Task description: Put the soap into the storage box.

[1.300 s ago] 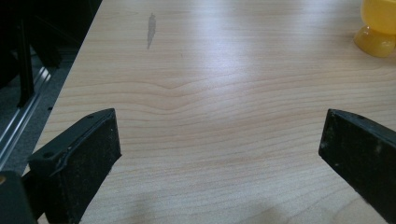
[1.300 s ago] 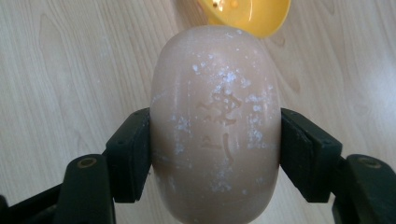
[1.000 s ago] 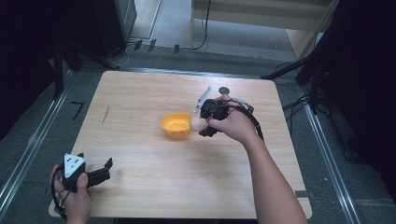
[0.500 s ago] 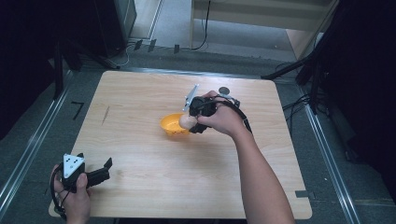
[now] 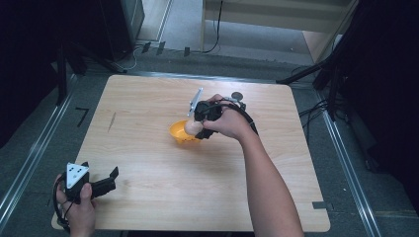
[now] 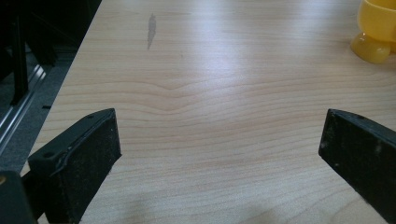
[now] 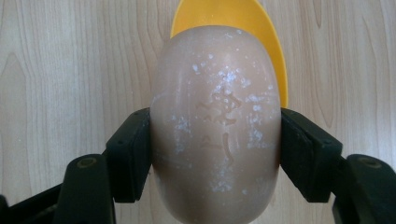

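My right gripper (image 5: 193, 127) is shut on a tan egg (image 7: 215, 123), its pads pressing both sides. It holds the egg just above a yellow egg cup (image 5: 181, 134) near the middle of the wooden table; the cup's rim (image 7: 243, 18) peeks out behind the egg. At the front left corner my left gripper (image 5: 113, 178) rests open, jaws wide apart over bare wood (image 6: 215, 140). The yellow cup (image 6: 376, 30) sits far off at the upper right of the left gripper view.
The wooden table (image 5: 148, 103) has a small dark mark (image 5: 112, 121) on its left part and a round dark disc (image 5: 237, 96) near the far edge. Metal rails and dark stands line both sides of the table.
My right gripper has carried the egg leftward and toward the near side, from beside the cup to right over it. The left gripper has stayed put.
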`<state>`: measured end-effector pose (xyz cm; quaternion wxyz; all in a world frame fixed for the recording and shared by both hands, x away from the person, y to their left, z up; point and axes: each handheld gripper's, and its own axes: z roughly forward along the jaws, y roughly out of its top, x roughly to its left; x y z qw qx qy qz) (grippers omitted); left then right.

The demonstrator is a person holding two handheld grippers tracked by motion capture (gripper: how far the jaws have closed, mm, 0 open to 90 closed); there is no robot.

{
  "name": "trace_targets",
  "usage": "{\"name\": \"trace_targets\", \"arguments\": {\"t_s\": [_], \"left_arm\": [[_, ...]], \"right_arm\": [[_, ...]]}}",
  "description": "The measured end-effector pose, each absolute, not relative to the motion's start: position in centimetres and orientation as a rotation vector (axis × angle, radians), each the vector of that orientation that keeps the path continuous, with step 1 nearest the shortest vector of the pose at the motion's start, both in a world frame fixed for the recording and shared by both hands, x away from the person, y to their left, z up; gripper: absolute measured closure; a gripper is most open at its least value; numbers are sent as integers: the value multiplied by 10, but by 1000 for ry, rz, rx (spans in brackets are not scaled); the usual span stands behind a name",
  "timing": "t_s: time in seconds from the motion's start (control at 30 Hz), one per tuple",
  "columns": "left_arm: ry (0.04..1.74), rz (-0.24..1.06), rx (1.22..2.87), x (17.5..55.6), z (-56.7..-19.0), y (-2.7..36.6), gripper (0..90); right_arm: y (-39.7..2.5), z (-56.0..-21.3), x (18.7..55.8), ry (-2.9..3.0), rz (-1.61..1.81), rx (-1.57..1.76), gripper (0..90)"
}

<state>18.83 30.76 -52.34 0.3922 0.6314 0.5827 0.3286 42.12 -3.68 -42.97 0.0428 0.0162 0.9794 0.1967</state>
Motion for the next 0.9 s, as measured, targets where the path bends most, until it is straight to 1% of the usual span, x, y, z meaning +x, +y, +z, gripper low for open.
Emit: {"name": "trace_targets", "arguments": {"t_s": [0.43, 0.67, 0.8, 0.9], "left_arm": [[1476, 831, 1599, 188, -523, 308, 0], [1476, 828, 1600, 188, -523, 308, 0], [1476, 827, 1599, 188, -523, 308, 0], [1476, 825, 1599, 187, -523, 309, 0]], "right_arm": [[-13, -433, 433, 3034, 596, -25, 334], [-9, -438, 439, 3051, 603, -34, 334], [-5, -439, 439, 3066, 543, -36, 333], [-2, -438, 442, 3063, 580, -45, 333]]}}
